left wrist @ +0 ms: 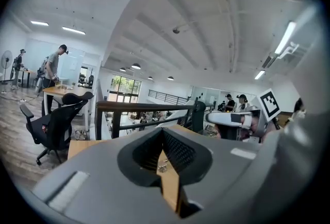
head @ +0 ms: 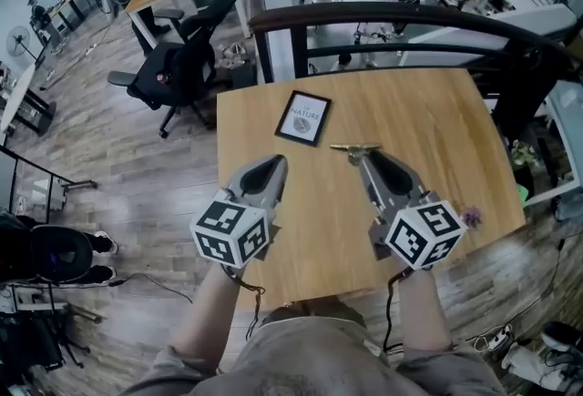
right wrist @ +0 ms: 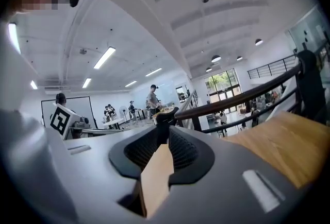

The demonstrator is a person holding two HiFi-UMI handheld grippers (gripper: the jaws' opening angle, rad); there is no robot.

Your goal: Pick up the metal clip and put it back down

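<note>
Gripping the metal clip [head: 355,149] at its 12 o'clock tips, right gripper [head: 362,157] clamped, over the table [head: 437,130] | clip mostly hidden behind jaws in right gripper view | left gripper [head: 277,163] at 9 o'clock, jaws together, empty

Framed card [head: 303,117] on wooden table [head: 437,112]

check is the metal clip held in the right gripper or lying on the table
Held: the metal clip sticks out crosswise from the tips of the right gripper, closed on it.
</note>
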